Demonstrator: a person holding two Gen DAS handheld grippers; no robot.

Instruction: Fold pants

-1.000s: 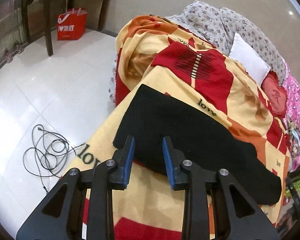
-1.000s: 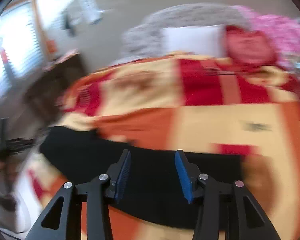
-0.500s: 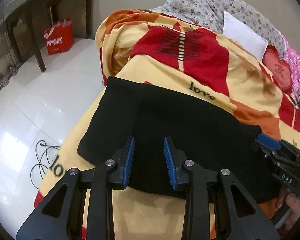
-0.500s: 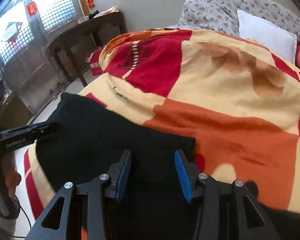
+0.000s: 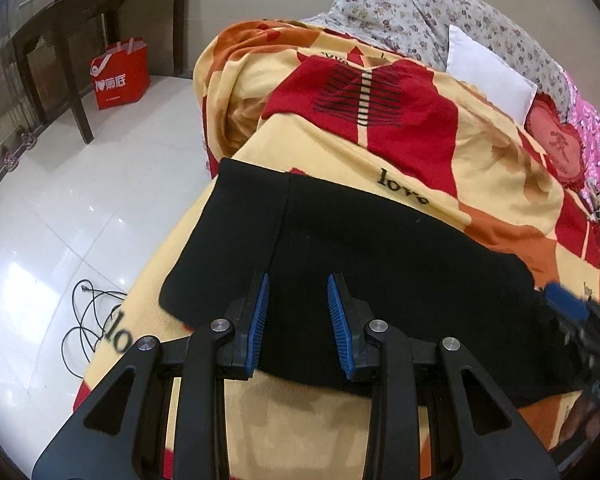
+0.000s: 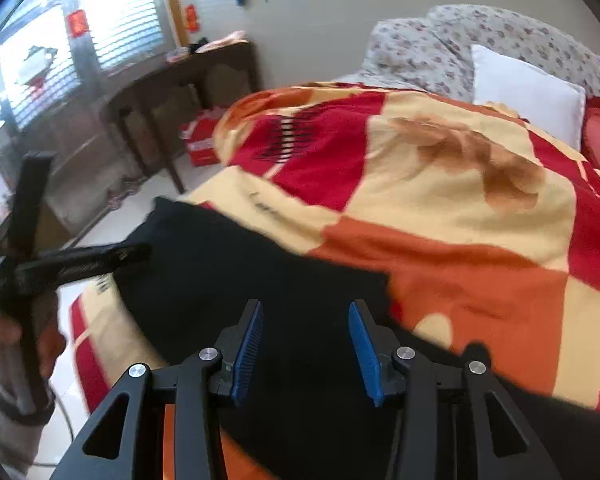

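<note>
Black pants (image 5: 380, 248) lie flat and folded over on a red, orange and cream blanket (image 5: 340, 152), near the bed's edge. My left gripper (image 5: 297, 280) hovers open over their near edge, with nothing pinched between its blue pads. In the right wrist view the pants (image 6: 240, 264) fill the lower middle, and my right gripper (image 6: 305, 308) stands open above them, its pads apart with only cloth beneath. A blue pad of the right gripper (image 5: 568, 308) shows blurred at the pants' right end. A hand holds the left gripper (image 6: 80, 264) at the pants' left end.
White tiled floor (image 5: 80, 208) lies left of the bed, with a coiled black cable (image 5: 88, 312) on it. A red shopping bag (image 5: 120, 76) stands under a dark wooden table (image 5: 80, 20). A white pillow (image 5: 488, 72) and floral bedding (image 5: 400, 12) lie at the bed's head.
My left gripper shifted over the pants' near edge and rolled slightly. The right gripper swept left across the bed to above the pants and now shows at the left view's right edge.
</note>
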